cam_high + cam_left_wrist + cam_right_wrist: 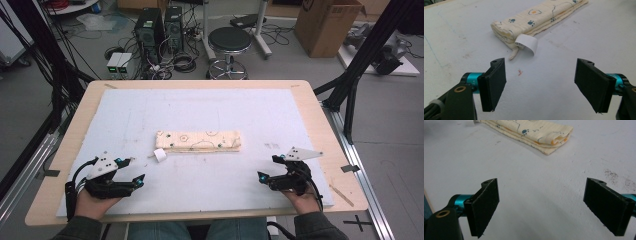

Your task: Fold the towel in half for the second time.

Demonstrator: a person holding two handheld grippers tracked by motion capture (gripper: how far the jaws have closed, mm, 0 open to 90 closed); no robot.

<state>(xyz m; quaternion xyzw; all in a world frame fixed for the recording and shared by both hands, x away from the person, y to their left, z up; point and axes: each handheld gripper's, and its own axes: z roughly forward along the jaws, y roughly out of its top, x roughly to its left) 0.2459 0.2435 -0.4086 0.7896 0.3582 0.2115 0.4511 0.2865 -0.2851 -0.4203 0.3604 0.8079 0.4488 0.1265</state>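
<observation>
A cream cloth [198, 140] printed with paw marks lies folded into a long narrow strip at the middle of the white board [200, 107]. A curled white label [160, 155] sticks out at its left end. In the left gripper view the cloth [539, 18] and label [527, 43] lie ahead of the jaws. My left gripper [133, 172] rests near the front left, open, holding nothing; its jaws [541, 85] stand wide apart. My right gripper [268, 168] sits front right, open and empty [551, 207], with the cloth's right end [534, 133] beyond it.
The white board lies on a wooden table [310, 95]. On the floor behind are a round black stool [229, 42], computer towers [159, 30], cables and a cardboard box [327, 22]. Black frame posts [370, 50] stand at the right.
</observation>
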